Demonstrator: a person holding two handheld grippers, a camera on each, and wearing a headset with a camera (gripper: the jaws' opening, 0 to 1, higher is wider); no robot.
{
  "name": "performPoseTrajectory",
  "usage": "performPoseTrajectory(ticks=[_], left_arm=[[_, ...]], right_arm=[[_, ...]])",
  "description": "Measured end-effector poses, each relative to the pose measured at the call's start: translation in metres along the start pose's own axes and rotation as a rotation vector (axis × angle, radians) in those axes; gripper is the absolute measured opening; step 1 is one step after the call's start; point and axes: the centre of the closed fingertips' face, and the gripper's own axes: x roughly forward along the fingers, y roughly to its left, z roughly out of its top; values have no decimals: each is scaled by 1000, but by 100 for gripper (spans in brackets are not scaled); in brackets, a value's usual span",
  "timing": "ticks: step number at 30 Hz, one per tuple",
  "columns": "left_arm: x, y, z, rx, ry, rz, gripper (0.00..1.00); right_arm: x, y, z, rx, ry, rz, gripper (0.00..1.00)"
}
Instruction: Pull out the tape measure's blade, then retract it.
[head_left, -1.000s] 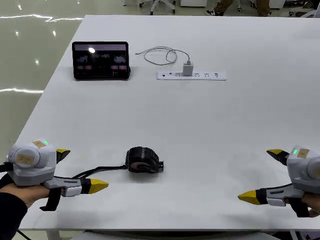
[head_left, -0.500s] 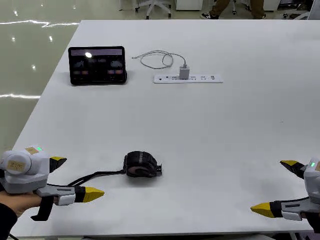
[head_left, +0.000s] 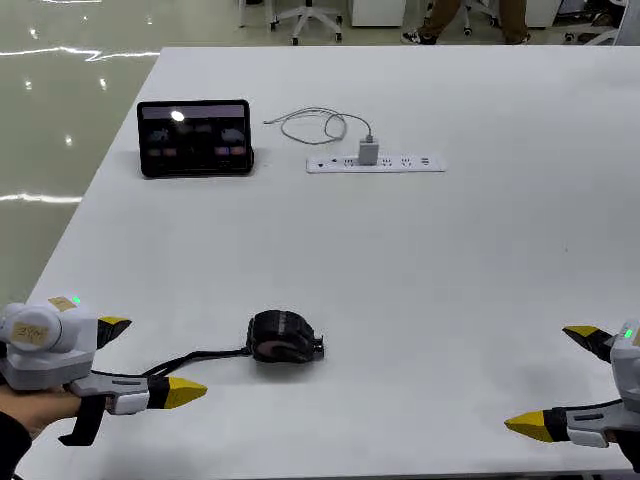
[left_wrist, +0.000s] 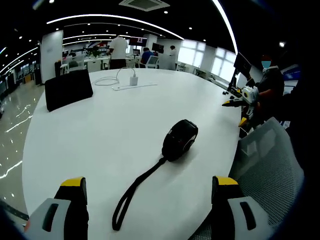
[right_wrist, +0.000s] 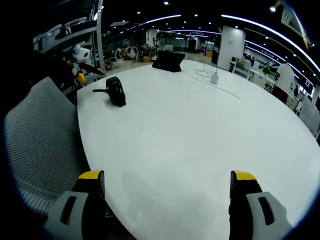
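Note:
A black tape measure (head_left: 283, 337) lies on the white table (head_left: 420, 250) near its front edge, its blade fully inside and a black wrist strap (head_left: 195, 356) trailing to the left. It sits ahead of the jaws in the left gripper view (left_wrist: 180, 139) and far off at the upper left in the right gripper view (right_wrist: 115, 91). My left gripper (head_left: 145, 360) hovers open at the front left, its tips beside the strap (left_wrist: 135, 192), holding nothing. At the front right corner my right gripper (head_left: 560, 385) is open and empty, far from the tape measure.
A black tablet (head_left: 194, 137) stands at the back left. A white power strip (head_left: 376, 162) with a plugged charger and a coiled cable (head_left: 312, 124) lies behind the middle. A grey mesh chair (right_wrist: 40, 140) sits below the table's front edge. People and desks are in the background.
Both grippers have drawn back a little toward the table's front edge. The head camera has tilted, shifting the whole picture. The tape measure has not moved.

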Motion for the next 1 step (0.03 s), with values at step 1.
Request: performPoseTrajectory(ticks=[1], left_arm=[[0, 2, 2, 8, -5, 8, 100]], right_arm=[[0, 0, 1, -1, 0, 1, 100]])
